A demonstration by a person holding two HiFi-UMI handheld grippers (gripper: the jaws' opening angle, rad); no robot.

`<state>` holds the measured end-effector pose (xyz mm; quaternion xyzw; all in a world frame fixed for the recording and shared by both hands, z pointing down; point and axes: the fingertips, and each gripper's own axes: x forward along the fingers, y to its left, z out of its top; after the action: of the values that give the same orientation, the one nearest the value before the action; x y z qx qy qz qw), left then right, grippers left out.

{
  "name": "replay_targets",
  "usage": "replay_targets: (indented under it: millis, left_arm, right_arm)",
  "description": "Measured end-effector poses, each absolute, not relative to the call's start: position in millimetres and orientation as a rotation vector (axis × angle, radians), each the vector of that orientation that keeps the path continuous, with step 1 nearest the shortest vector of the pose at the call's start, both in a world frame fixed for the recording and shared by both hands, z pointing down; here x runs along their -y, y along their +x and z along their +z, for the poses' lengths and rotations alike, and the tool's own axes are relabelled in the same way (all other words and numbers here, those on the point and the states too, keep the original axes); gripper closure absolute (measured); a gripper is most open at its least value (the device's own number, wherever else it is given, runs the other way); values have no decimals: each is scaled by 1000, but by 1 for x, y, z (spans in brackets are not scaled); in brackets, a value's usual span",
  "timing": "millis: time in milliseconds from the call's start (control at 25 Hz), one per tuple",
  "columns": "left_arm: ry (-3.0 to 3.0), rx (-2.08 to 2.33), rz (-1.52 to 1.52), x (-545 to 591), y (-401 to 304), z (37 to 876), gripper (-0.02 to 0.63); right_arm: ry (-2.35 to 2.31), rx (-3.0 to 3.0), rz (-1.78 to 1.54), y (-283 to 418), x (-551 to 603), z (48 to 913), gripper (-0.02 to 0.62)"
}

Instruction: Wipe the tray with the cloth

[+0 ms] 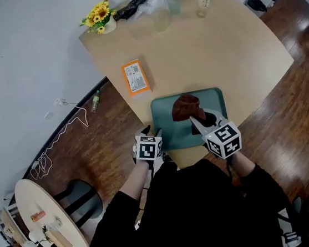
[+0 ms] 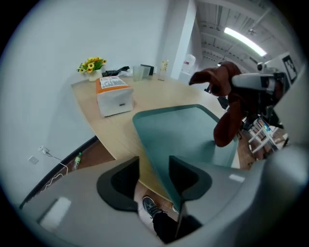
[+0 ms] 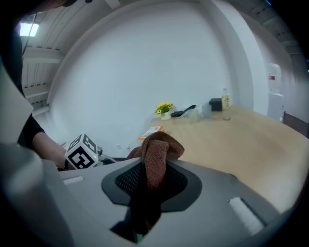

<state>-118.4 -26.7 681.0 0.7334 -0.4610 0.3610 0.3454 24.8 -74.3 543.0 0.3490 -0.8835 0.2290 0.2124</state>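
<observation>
The right tongs [image 1: 203, 118] pinch the brown cloth [image 1: 186, 107], which hangs bunched over the green tray [image 1: 170, 138]. The tray lies at the near edge of the bench [image 1: 207, 52]. The left tongs [image 1: 151, 131] stand wide, with the tray's near-left rim between their pads but not squeezed. An orange box [image 1: 135, 76] lies farther back on the bench.

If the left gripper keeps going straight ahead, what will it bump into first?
The tray: its rim sits between the open jaws of the left gripper, so it would push straight into it. The cloth hangs off to the right, likely clear.
</observation>
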Motion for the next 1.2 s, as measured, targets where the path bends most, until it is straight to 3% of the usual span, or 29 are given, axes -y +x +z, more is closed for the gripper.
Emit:
replay_targets:
  millis: [80, 280, 440, 600, 920, 1200]
  left_arm:
    - [1896, 1188, 954, 27, -117, 687, 551]
    - [1904, 1185, 955, 30, -116, 691, 566]
    - [1903, 1171, 926, 29, -115, 689, 571]
    - [1899, 1158, 914, 31, -114, 688, 571]
    - [1898, 1163, 912, 31, -119, 692, 571]
    - [1890, 1164, 944, 27, -117, 692, 571]
  right_arm:
    - [903, 2452, 622, -11, 83, 557, 511]
    - [827, 2352, 566, -83, 104, 610, 511]
    - [743, 2203, 433, -95, 110, 656, 511]
    - [828, 2098, 378, -37, 136, 673, 511]
    - [1207, 1876, 512, 155, 158, 678, 509]
    - [1253, 1858, 540, 169, 150, 678, 510]
